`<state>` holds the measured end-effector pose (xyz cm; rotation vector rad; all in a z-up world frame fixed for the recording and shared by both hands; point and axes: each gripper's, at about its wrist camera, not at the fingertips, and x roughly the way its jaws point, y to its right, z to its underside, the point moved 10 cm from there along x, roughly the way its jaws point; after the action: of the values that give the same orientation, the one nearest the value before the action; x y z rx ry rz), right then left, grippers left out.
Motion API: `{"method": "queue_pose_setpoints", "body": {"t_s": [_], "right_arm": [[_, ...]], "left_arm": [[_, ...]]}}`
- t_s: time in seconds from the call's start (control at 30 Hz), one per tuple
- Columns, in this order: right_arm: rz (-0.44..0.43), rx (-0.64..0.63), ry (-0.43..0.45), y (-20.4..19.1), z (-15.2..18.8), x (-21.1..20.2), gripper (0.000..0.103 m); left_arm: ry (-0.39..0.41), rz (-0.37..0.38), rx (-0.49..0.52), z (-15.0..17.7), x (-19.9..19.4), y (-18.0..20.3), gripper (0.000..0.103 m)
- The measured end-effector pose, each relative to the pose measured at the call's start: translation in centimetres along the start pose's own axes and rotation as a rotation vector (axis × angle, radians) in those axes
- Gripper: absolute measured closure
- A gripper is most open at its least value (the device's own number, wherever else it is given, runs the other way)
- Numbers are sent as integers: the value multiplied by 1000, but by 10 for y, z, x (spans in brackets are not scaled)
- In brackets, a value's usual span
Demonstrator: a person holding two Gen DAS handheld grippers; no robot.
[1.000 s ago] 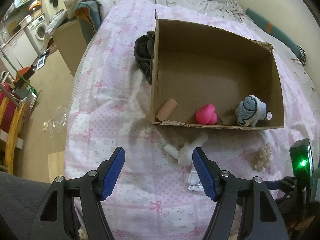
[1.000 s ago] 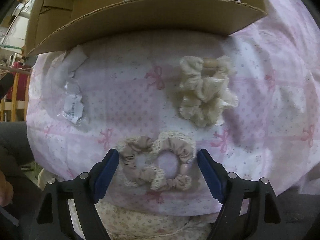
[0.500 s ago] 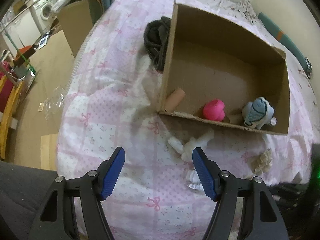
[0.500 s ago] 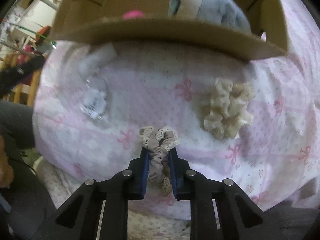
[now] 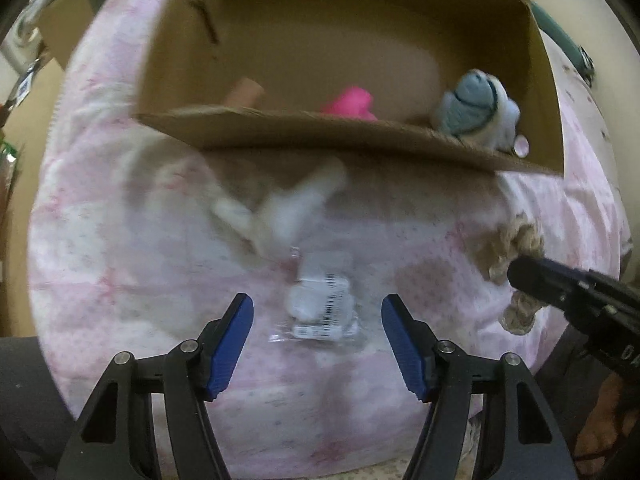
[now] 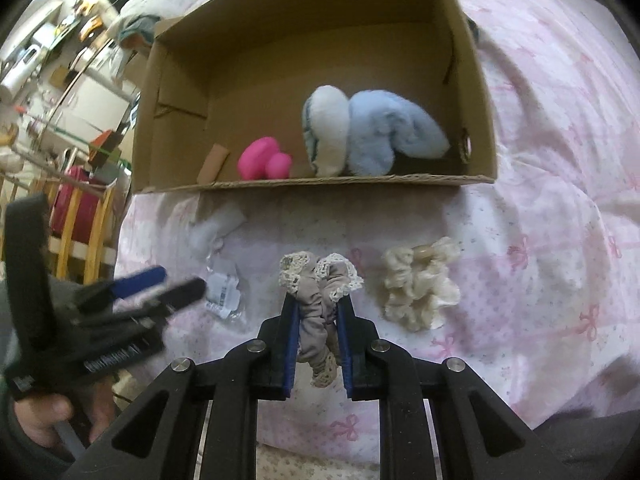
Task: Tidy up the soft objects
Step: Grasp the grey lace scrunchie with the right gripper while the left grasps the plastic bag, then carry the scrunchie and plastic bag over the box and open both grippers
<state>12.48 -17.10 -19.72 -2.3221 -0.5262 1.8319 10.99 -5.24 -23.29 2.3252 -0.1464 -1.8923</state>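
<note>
We see the right gripper (image 6: 317, 322) with its blue-padded fingers (image 6: 291, 344) pressed tight on a taupe fabric scrunchie with cream lace trim (image 6: 320, 296); the lace ruffles fan out above the tips and one loop hangs below them. From the left wrist view the same scrunchie (image 5: 520, 312) peeks out under the dark right gripper (image 5: 532, 272) at the right edge.

The left gripper (image 5: 316, 328) points steeply down over the bed, its fingers (image 5: 230, 346) about half spread and closing a little. Between them, not touched, lies a small clear plastic packet with a white barcode label (image 5: 318, 312). In the right wrist view this gripper (image 6: 160, 284) shows blurred at the left, next to the packet (image 6: 222, 294).

We note the pink bow-print bedspread (image 6: 552, 208) carrying everything. A cream ruffled scrunchie (image 6: 420, 284) lies just right of the held one. A white fluffy soft piece (image 5: 280, 212) lies near the front wall of the open brown cardboard box (image 6: 476, 120), blurred.

Inside the box, along the near wall: a tan cardboard tube (image 6: 214, 162), a bright pink rounded soft toy (image 6: 264, 160), and a pale blue and white plush toy (image 6: 372, 132) toward the right corner.
</note>
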Motion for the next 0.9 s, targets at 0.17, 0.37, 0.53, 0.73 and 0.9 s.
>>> {"method": "queue_pose_setpoints", "body": {"t_s": [0.17, 0.37, 0.53, 0.73, 0.9], "right_arm": [[-4, 22, -10, 8, -3, 0, 83], [-5, 27, -9, 11, -3, -5, 84], [-2, 24, -14, 10, -2, -3, 84], [9, 13, -17, 8, 0, -1, 83], [10, 1, -23, 4, 2, 3, 83]], "left_arm": [[-24, -8, 39, 2, 17, 9, 39], [-43, -50, 39, 4, 27, 2, 57], [-52, -44, 34, 5, 24, 0, 71], [-56, -66, 51, 11, 16, -4, 75], [-44, -82, 45, 20, 6, -6, 76]]}}
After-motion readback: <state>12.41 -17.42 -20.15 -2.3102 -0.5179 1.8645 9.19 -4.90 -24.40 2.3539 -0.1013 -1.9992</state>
